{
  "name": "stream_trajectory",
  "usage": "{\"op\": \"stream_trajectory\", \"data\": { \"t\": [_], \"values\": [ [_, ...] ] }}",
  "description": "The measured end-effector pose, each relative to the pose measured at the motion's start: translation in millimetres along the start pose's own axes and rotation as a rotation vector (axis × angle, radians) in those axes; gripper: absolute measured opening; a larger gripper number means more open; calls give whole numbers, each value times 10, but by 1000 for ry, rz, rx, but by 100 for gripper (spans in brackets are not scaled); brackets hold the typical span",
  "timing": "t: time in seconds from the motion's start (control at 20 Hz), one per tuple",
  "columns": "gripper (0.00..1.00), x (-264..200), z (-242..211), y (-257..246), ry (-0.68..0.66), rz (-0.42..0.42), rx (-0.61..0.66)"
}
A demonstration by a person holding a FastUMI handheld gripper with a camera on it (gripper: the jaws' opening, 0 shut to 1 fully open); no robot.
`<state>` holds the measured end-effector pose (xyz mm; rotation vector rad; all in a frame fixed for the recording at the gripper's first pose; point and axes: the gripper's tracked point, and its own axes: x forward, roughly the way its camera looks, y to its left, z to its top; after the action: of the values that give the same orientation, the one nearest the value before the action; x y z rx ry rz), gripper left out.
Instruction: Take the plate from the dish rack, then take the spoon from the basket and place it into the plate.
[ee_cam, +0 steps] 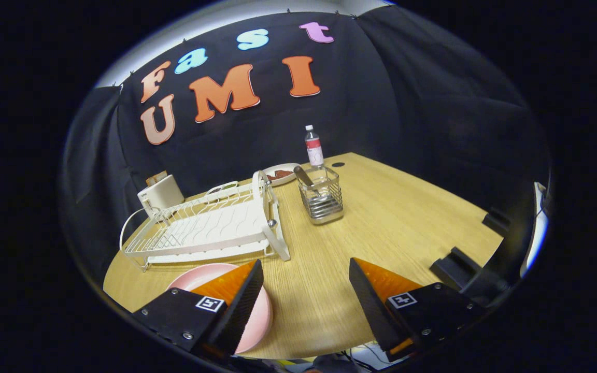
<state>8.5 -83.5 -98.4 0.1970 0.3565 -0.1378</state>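
A pale wooden desk (pixel 392 228) was seen carrying all the things, with the booth's dark cloth wall behind it. The white dish rack (pixel 210 225) was found lying well ahead of the gripper's left finger, and no plate was seen standing in it. The pink plate (pixel 258 316) was seen lying flat on the desk just in front of the rack, partly covered by the left finger, so whether it was touched by that finger could not be told. The gripper (pixel 306 287) was held above the near part of the desk with its fingers set wide apart, and only bare wood was seen between them. A wire basket (pixel 322 199) was placed beyond the fingers, just to the right of the rack's far end, and the spoon (pixel 304 177) was seen standing tilted in it, its handle sticking out over the rim. A white toaster (pixel 160 194) was seen behind the rack, a small plate (pixel 280 173) of dark food behind the basket, and a clear bottle (pixel 313 147) upright beside it
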Motion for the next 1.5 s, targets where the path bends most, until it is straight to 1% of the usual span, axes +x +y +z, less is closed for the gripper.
{"op": "stream_trajectory", "data": {
  "t": [0.2,0.5,0.8,0.95,1.1,1.25,1.35,1.4,1.45,1.5],
  "values": [
    [98,-28,312,-47,-79,8,-39],
    [98,19,708,-161,-189,-15,-144],
    [99,258,1219,-152,-315,-31,-215],
    [99,485,1308,-86,-356,-45,-252],
    [99,752,1230,58,-356,-29,-275],
    [98,1062,1145,55,-347,-63,-318],
    [90,1227,1105,47,-337,-80,-326],
    [81,1304,1081,57,-325,-77,-323],
    [76,1366,1050,58,-312,-75,-318],
    [63,1412,1043,48,-305,-79,-320]
  ]
}}
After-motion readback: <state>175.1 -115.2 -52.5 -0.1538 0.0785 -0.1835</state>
